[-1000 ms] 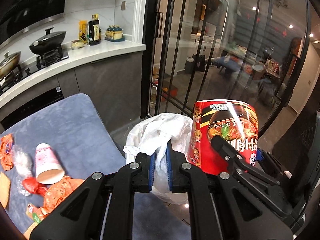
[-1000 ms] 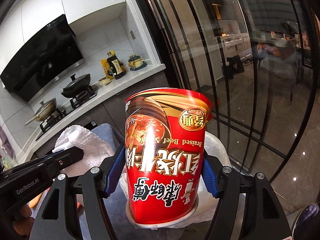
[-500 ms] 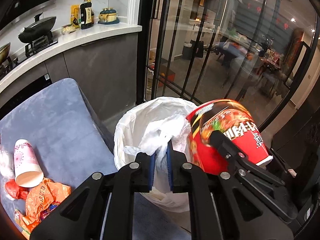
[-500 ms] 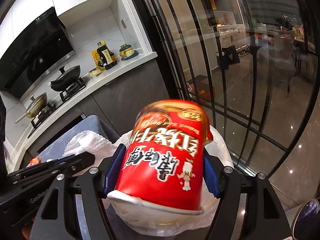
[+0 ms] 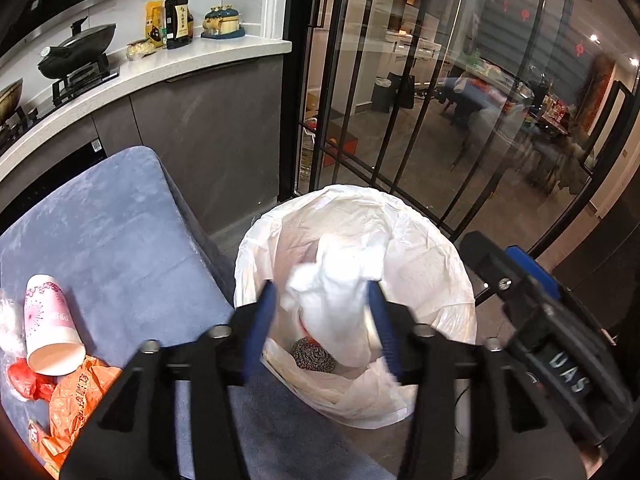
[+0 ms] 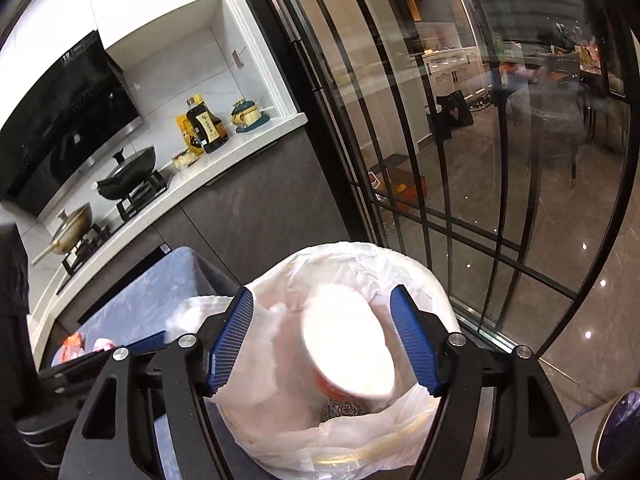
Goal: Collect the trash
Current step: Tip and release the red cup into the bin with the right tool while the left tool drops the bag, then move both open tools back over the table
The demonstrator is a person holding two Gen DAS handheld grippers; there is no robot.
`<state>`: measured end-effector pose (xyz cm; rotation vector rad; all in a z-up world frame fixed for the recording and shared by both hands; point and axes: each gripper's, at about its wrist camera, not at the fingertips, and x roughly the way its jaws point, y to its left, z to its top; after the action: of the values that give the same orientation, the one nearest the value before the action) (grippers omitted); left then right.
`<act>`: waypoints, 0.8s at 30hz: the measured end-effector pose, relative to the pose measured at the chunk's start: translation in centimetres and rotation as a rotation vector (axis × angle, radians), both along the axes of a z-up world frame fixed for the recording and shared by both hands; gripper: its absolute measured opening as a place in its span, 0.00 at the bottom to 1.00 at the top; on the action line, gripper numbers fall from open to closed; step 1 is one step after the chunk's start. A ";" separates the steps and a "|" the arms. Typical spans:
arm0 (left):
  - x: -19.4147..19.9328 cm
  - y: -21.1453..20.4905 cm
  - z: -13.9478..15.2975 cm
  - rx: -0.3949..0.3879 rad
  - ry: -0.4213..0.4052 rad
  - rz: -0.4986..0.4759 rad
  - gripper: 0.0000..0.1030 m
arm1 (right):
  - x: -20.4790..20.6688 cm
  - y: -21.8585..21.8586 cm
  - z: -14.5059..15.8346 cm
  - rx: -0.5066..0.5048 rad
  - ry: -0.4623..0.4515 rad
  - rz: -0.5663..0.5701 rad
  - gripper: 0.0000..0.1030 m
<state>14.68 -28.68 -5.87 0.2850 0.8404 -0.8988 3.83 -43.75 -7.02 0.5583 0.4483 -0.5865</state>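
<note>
A bin lined with a white bag [image 5: 432,264] stands by the blue-grey table. My left gripper [image 5: 322,320] is open above it; a white crumpled tissue [image 5: 340,296] is loose between its jaws, over the bin. My right gripper [image 6: 322,340] is open over the same bin [image 6: 408,268]. The red noodle cup [image 6: 346,352] is free of it and falling upside down into the bag, blurred, its white base up. A steel scourer [image 5: 312,356] lies in the bin. A pink paper cup [image 5: 50,328] and orange wrappers [image 5: 76,396] lie on the table.
The blue-grey table [image 5: 108,232] is left of the bin. A kitchen counter [image 5: 160,72] with pans and bottles runs behind. Black-framed glass doors [image 5: 400,100] stand right behind the bin. The right gripper's body [image 5: 540,320] shows at the right of the left wrist view.
Both grippers have opened. The noodle cup, held tilted half a second ago, has dropped out of the right gripper into the bin. The tissue is released from the left gripper.
</note>
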 end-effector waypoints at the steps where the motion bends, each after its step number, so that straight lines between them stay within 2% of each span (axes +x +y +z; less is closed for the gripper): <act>1: -0.1 0.0 0.1 -0.004 -0.013 -0.002 0.53 | -0.1 0.0 0.1 -0.003 -0.004 -0.003 0.69; 5: -0.5 0.0 0.5 -0.005 -0.044 -0.013 0.53 | -0.4 0.4 0.5 -0.016 -0.012 -0.003 0.70; 13: -0.5 0.6 1.1 -0.020 -0.040 -0.007 0.53 | -1.3 1.1 1.5 -0.033 -0.038 -0.008 0.70; 21: -0.3 3.2 2.1 -0.041 -0.038 0.029 0.54 | -1.9 2.9 2.8 -0.046 -0.063 0.010 0.71; 24: -0.2 5.0 2.8 -0.061 -0.037 0.055 0.57 | -1.6 4.1 3.4 -0.056 -0.069 0.037 0.71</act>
<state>14.51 -23.71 -3.12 0.2242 0.7818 -0.8638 2.19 -39.67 -3.58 0.5144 0.3748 -0.5413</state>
